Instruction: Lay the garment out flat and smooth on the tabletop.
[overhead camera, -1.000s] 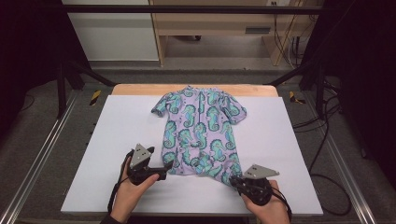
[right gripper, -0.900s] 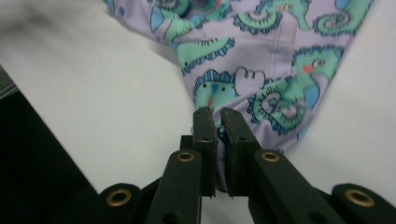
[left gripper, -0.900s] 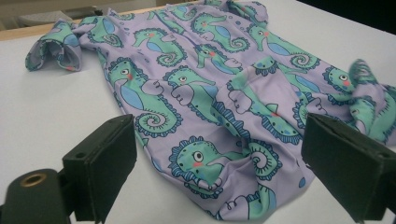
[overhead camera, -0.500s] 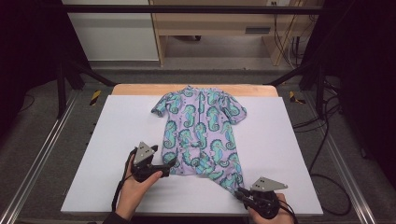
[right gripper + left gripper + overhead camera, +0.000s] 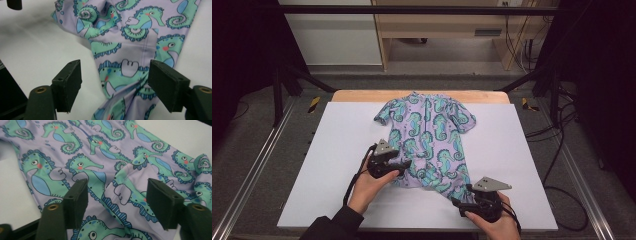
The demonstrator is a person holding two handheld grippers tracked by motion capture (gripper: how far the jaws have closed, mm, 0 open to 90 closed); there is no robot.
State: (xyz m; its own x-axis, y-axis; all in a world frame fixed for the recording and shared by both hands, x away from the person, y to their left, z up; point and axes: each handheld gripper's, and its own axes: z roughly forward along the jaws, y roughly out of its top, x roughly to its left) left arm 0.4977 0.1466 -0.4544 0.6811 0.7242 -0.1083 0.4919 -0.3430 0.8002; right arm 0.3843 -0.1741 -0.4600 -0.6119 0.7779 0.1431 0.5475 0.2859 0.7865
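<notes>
A lilac child's garment (image 5: 429, 135) printed with green seahorses lies flat on the white table top (image 5: 337, 150), neck toward the far edge. My left gripper (image 5: 404, 165) rests over its lower left hem. Its jaws have just been closing and stand apart above the fabric (image 5: 100, 170), left gripper (image 5: 117, 185) not pressing it. My right gripper (image 5: 460, 202) sits at the front right, by the stretched-out leg end (image 5: 457, 187). Its jaws have just been opening; the crumpled leg cloth (image 5: 125, 75) lies loose between them, right gripper (image 5: 115, 65) open.
A wooden strip (image 5: 362, 96) shows at the table's far edge. Metal rails (image 5: 252, 175) run along both sides, with black cables (image 5: 562, 165) on the floor to the right. Bare white surface lies left and right of the garment.
The left gripper slid right and farther onto the hem, its jaws narrowing. The right gripper let go of the leg end, which now lies slack between its opened jaws.
</notes>
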